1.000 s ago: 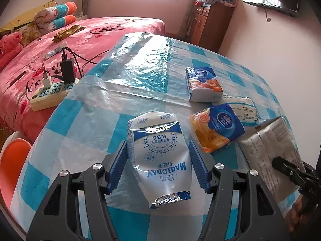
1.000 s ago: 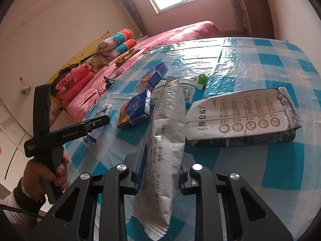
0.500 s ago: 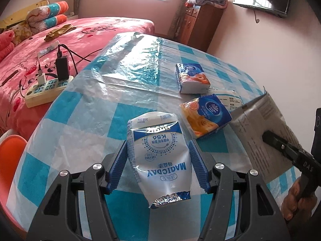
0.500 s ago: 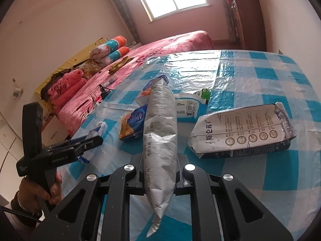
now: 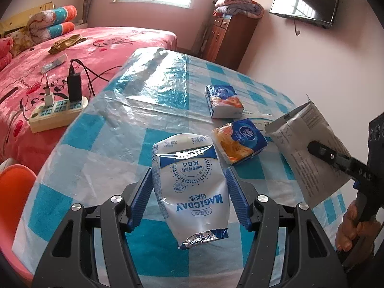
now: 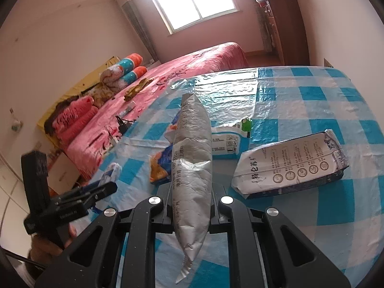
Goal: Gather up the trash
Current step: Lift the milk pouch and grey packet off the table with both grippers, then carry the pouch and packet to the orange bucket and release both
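The left gripper (image 5: 189,187) was clenched on a white-and-blue milk pouch (image 5: 190,184), its blue ribbed pads pressing both sides of the pouch at lower centre of the left wrist view. The pouch hung clear of the checked table (image 5: 100,144), its torn foil end toward the camera.

The right gripper (image 6: 192,206) was closed tight on a crumpled silver bag (image 6: 193,168), pinched edge-on between the jaws at centre of the right wrist view. The bag stood above the table and reached toward the upper centre of the frame. In the left wrist view the same bag appeared at right edge, with a hand (image 5: 350,225) on the gripper's handle in the lower right.

On the table lay two tissue packs (image 5: 240,144), a grey paper sack (image 6: 290,165) on its side at right centre, and a carton with a green cap (image 6: 228,141) behind the silver bag. A power strip (image 5: 57,112) lay on the pink bed (image 5: 28,76), upper left.
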The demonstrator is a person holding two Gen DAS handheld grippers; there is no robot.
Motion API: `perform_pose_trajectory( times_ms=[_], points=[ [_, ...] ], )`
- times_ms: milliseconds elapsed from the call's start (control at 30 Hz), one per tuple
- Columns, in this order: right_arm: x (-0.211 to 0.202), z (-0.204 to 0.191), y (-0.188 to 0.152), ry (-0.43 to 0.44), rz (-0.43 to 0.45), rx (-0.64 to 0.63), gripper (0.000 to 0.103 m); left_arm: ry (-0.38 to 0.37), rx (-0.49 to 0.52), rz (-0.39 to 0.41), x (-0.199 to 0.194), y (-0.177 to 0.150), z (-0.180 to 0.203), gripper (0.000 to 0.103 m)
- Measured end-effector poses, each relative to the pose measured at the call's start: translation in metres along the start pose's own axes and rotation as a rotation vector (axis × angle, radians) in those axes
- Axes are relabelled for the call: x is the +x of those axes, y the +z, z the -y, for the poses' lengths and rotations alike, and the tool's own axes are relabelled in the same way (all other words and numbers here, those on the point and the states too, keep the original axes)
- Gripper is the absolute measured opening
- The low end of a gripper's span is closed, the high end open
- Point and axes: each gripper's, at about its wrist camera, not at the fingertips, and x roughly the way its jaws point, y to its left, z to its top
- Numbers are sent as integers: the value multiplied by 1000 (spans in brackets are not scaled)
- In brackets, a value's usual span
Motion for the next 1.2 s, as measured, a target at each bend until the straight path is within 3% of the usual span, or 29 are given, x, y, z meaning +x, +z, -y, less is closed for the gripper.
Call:
perform_pose_trajectory(
  times_ms=[300,600,1200],
  points=[
    [1,-31,9,45,-9,-33,17,1,-26,44,-22,-2,-21,63],
    [16,-92,14,126,-49,-125,17,41,-82,84,-46,-7,-59,63],
    [100,-241,8,379,-233,-306,17,262,-295,105,-98,-50,-182,63]
  ],
)
